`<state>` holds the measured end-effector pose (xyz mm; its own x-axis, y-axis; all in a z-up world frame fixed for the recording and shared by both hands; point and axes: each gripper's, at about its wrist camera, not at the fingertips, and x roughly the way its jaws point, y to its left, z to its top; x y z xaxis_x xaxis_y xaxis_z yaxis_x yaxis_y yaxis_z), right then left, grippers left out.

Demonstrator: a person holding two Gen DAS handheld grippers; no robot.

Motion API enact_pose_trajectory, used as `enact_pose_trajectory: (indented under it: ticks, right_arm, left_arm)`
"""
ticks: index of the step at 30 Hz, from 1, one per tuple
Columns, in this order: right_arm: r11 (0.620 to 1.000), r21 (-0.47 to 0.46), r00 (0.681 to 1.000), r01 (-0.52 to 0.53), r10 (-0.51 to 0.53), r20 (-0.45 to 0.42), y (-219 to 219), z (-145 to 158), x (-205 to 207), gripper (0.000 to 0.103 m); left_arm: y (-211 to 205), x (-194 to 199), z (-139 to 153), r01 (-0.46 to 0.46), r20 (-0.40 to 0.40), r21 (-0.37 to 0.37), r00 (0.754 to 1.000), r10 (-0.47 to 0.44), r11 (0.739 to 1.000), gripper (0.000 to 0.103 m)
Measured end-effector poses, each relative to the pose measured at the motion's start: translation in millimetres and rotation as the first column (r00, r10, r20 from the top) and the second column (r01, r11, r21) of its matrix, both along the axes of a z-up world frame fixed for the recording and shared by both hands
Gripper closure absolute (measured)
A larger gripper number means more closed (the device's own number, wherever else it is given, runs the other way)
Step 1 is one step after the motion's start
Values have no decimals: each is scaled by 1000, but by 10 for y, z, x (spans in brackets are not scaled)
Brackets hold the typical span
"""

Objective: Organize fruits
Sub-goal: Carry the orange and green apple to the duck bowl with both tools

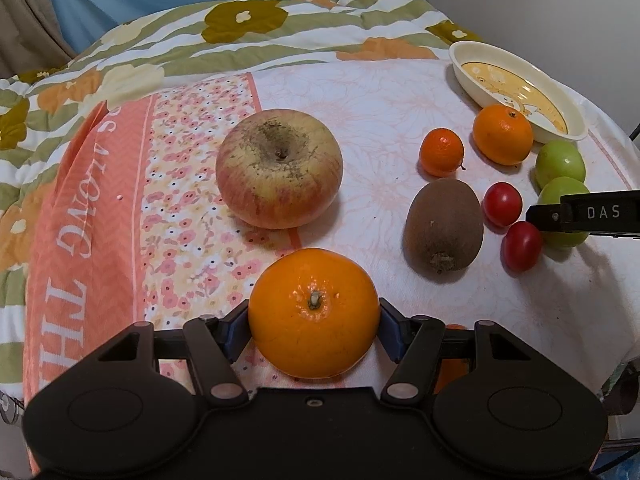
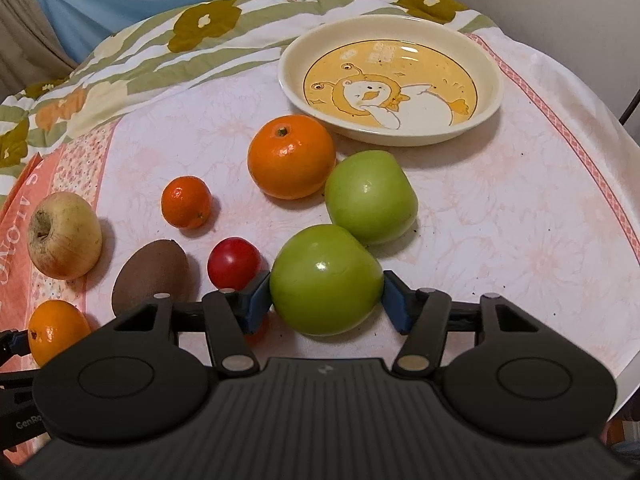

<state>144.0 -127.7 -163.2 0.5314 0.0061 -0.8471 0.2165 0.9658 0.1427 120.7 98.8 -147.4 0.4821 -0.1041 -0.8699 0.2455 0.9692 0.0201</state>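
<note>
Grasp step, both sides. Left claw pinching the big orange, bottom centre of the left view, pads touching both flanks. Right claw clamped on the near green apple, lower centre of its view. Both pitched steeply down at the bedspread. Next, I'd guess: lift clear, carry to the empty dish, upper right; don't nudge the second green apple touching it.

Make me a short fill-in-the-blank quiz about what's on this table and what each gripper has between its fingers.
1. The left gripper is closed on an ____.
2. The right gripper is closed on a ____ apple.
3. The plate holds ____ fruit.
4. The brown fuzzy fruit beside the cherry tomatoes is a ____.

Missing words: orange; green; no; kiwi
</note>
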Motion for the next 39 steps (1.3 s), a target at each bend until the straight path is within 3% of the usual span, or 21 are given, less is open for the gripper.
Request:
enact_pose_trajectory:
  ticks: [9,19,29,39]
  right_arm:
    - [1000,6,999,-12,11,42,-8,172,-62,30]
    - [999,13,990,-50,47,130,-246,592,-120,30]
    - [986,12,967,-168,162,197,-892,960,33,30]
    - [963,-19,938,-268,265,223,-1620,1089,412,30]
  left_arm:
    - [23,-58,138,-7,21,-15,1000,8,1000,36]
    - [-179,-134,597,-44,104,-39,993,48,998,36]
    - [-816,-189,1040,-126,168,-53,977,134,991,36]
    - [-1582,81,1139,-169,196,-94,963,184,981,36]
